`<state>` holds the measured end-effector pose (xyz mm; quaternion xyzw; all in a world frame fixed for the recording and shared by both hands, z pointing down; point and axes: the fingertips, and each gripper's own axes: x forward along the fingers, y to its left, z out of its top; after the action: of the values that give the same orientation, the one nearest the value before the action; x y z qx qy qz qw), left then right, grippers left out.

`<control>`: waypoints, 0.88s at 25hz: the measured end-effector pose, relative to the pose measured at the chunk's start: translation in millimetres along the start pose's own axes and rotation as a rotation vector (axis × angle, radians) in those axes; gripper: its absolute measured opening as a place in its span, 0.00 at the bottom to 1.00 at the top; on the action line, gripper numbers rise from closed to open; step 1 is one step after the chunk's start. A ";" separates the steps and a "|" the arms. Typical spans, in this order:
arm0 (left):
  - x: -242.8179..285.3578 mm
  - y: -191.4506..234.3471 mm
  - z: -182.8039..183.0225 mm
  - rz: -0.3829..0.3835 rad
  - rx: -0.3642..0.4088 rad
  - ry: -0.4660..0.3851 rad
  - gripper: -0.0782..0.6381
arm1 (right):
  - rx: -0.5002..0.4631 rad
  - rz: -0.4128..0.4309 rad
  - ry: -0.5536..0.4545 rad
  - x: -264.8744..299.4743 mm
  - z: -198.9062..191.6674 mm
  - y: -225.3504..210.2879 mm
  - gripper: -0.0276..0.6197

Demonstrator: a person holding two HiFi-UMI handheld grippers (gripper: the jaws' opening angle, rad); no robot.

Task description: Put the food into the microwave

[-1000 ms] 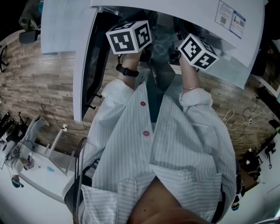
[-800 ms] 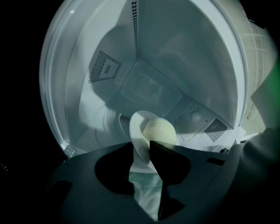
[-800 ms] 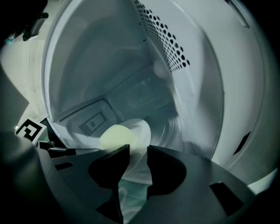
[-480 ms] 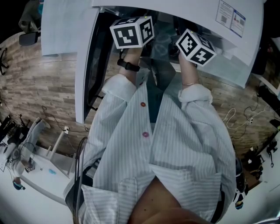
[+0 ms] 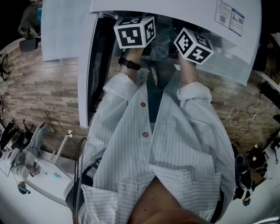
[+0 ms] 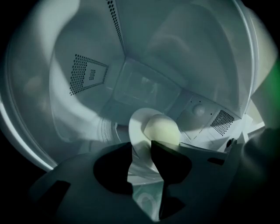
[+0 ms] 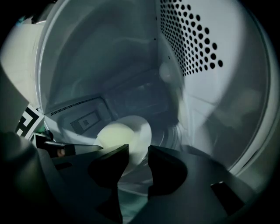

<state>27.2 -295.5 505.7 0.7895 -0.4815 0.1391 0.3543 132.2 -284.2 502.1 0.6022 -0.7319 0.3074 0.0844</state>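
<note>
Right, both arms reach into the open microwave, its door swung out to the left above a wood-plank floor. Inside the pale cavity sits the white plate with the food, a round cream-coloured lump, on it. The left tongs have just been opening: the jaws stand apart with the plate's rim in the gap, not clamped on it. It's the same at the right tongs, which have just been opening too, with the rim between the jaws and no pinch. A perforated vent panel covers the side wall. Out in the room, a white surface at lower left carries small clutter, and loose cables trail across the floor on the right.
</note>
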 end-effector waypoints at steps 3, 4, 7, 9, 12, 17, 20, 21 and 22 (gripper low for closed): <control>-1.3 0.2 0.5 -0.004 0.012 -0.016 0.30 | 0.001 -0.005 -0.015 -1.1 -0.2 -0.3 0.26; -1.6 0.4 0.9 -0.004 0.019 -0.021 0.30 | 0.004 -0.005 -0.020 -1.5 0.0 -0.6 0.26; -0.6 1.7 1.6 0.005 0.056 -0.026 0.31 | 0.020 -0.001 -0.031 -2.4 0.8 -1.0 0.26; 1.0 1.7 1.7 0.002 0.062 -0.028 0.31 | 0.025 -0.002 -0.035 -2.8 1.2 -0.8 0.27; 0.7 2.7 1.9 -0.006 0.060 -0.028 0.31 | 0.019 -0.009 -0.033 -2.8 0.8 -0.1 0.28; 0.2 3.4 3.1 -0.001 0.074 -0.027 0.31 | -0.033 -0.031 -0.018 -2.9 -0.7 -1.1 0.30; 1.2 3.4 1.8 -0.003 0.079 -0.029 0.31 | -0.080 -0.051 -0.014 -3.4 -1.7 -0.6 0.34; 1.0 3.6 1.6 -0.001 0.081 -0.030 0.31 | -0.089 -0.055 -0.014 -3.9 -2.3 -0.5 0.34; 0.3 4.1 2.1 0.002 0.081 -0.032 0.31 | -0.093 -0.057 -0.015 -4.4 -2.7 -0.4 0.34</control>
<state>23.6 -298.3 506.0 0.8048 -0.4820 0.1462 0.3140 133.0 -279.2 502.2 0.6205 -0.7286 0.2661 0.1154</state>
